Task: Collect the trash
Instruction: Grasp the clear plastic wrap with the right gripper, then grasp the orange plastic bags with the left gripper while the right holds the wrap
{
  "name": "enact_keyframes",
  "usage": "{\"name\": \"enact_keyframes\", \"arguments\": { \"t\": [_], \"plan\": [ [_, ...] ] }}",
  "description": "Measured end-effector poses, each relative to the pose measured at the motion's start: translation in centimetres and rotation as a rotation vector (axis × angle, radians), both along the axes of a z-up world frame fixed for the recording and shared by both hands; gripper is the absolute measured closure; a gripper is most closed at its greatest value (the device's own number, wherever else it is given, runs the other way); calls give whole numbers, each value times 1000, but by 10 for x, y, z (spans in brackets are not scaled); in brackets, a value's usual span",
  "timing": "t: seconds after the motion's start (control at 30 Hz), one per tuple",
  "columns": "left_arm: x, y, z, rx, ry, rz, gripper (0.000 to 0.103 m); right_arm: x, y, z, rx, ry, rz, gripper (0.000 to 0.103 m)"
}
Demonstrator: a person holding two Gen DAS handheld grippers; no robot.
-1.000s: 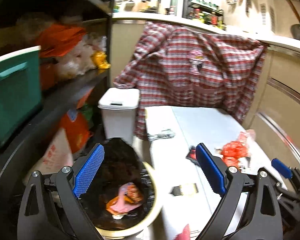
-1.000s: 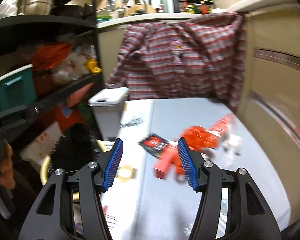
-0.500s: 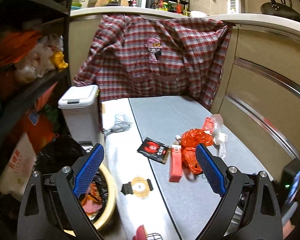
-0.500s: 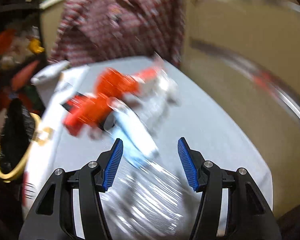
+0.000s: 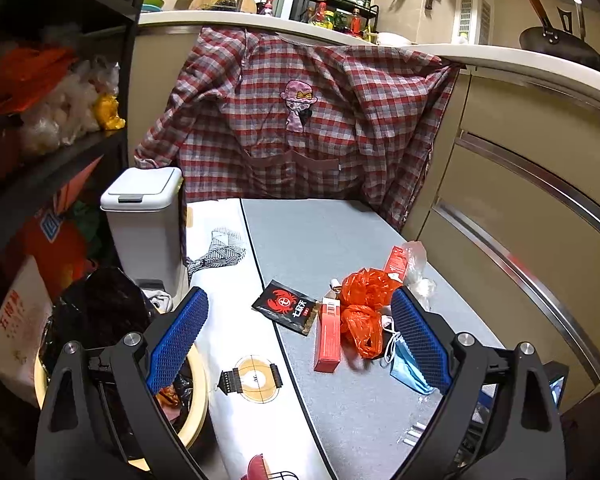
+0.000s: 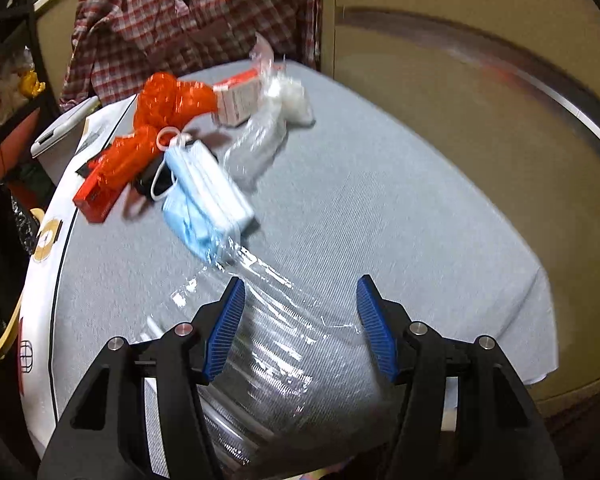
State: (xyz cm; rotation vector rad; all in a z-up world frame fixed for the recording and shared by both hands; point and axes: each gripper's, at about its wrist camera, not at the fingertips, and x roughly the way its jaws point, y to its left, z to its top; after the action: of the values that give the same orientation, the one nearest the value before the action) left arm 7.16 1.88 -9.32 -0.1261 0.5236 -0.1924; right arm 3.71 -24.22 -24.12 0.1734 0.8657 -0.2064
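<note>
Looking over the scene from biggest to smallest, I see the plaid shirt (image 5: 300, 120) draped from the counter edge behind the table (image 5: 312, 236), whose grey cloth carries the trash. A white lidded bin (image 5: 144, 220) stands just beside the table's far left corner, and nearer me on that side sits a round basket with a black liner (image 5: 100, 304), with scraps already inside it.

My left gripper (image 5: 296, 336) hangs over the near left part of the table, its blue pads wide apart with nothing between them. My right gripper (image 6: 300, 320) points steeply down at a sheet of crinkled clear plastic wrap (image 6: 268, 320) lying on the cloth; the jaws stand apart on either side of it, and the pads do not press on it.

The rest of the trash is clustered mid-table. A blue face mask (image 6: 204, 196) lies touching the far edge of the clear wrap. Beside it are crumpled orange plastic bags (image 5: 364, 304), a red box (image 5: 328, 336) lying flat, and a black snack packet (image 5: 286, 306) with a red crab mark, straddling the seam between the grey cloth and the white patterned one. Farther back lies a clear bag (image 6: 276, 96) holding something white, next to a second red-and-white box (image 6: 240, 96).
</note>
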Motion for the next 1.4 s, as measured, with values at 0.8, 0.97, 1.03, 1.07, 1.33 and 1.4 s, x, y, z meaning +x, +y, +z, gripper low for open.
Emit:
{"name": "enact_keyframes", "arguments": {
  "t": [0.8, 0.97, 1.03, 1.07, 1.33, 1.4],
  "plan": [
    [6, 0, -10, 47, 19, 49, 13, 0, 25, 86, 50, -267, 133, 102],
    [14, -3, -13, 33, 38, 45, 13, 9, 26, 112, 48, -306, 158, 102],
    [19, -6, -14, 13, 46, 36, 13, 15, 24, 125, 42, -323, 172, 102],
    [21, -8, -13, 8, 47, 35, 13, 18, 23, 130, 34, -330, 176, 102],
    [65, -65, -15, 51, 5, -42, 13, 45, 5, 163, 16, -418, 167, 102],
    [79, -82, -26, 70, 10, -76, 13, 52, -1, 162, 23, -435, 139, 102]
  ]
}}
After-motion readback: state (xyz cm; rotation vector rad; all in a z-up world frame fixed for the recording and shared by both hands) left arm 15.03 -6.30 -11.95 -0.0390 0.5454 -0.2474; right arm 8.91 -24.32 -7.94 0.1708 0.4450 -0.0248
